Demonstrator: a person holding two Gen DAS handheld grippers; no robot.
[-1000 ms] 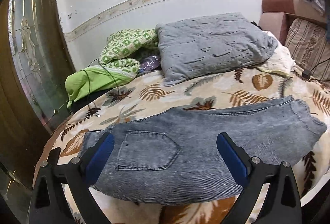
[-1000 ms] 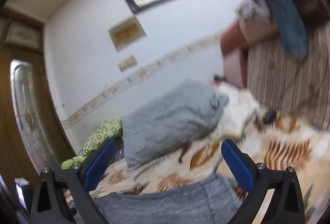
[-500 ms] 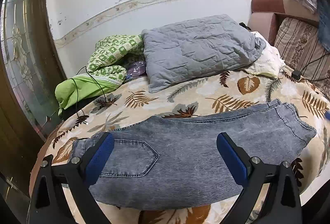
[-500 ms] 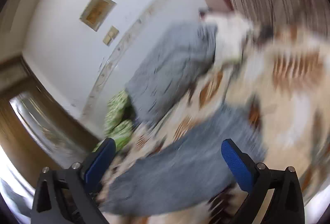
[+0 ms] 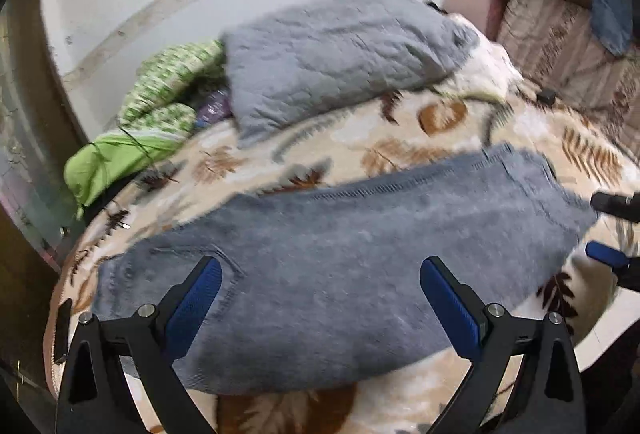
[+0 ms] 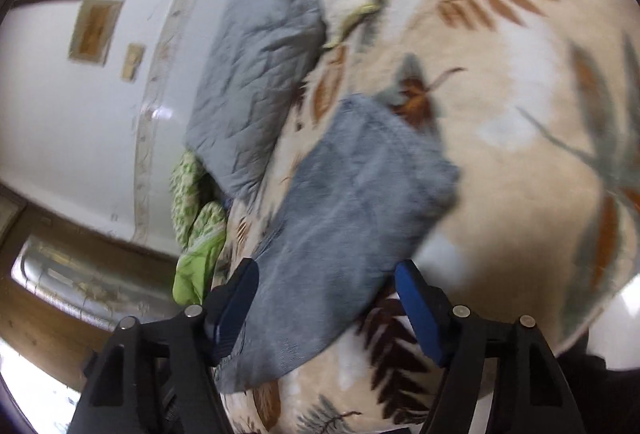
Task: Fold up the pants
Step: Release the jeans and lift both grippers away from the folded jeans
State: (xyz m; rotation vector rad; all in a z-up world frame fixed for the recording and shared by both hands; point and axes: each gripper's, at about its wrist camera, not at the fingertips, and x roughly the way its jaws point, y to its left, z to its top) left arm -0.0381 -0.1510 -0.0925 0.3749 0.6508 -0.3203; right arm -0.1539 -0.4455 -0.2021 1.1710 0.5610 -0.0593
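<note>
1. From my left wrist camera I see the grey jeans [image 5: 360, 266] lying flat and lengthwise across the leaf-print blanket [image 5: 420, 130], waist end at the left, leg cuffs at the right.
2. My left gripper [image 5: 320, 298] hangs over the near part of the jeans with its blue-padded fingers [image 5: 194, 304] spread wide and nothing between them.
3. Only this view shows the green bedding [image 5: 132, 138] with a dark cable across it at the far left, the whole grey quilted pillow [image 5: 344, 50] in the middle, and the striped cushion [image 5: 560, 30] at the right.
4. It also catches my right gripper [image 5: 614, 230] from outside, at the far right edge just beside the cuff end; only the fingertips show there.
5. My right wrist camera is rolled hard, so the bed runs on a slant. It shows the cuff end of the jeans [image 6: 352, 218] close up, reaching down between the fingers.
6. The right gripper [image 6: 328, 310] is spread, with the denim lying between the pads; I cannot tell whether either pad touches the cloth.
7. Only this view shows the framed pictures on the wall [image 6: 96, 26].
8. Against half a second ago, my left camera has tipped down and closed in: the jeans fill more of the frame.
9. The right gripper was above the cuffs with its fingers wider apart; now the fingers stand closer together, either side of the cuff end.
</note>
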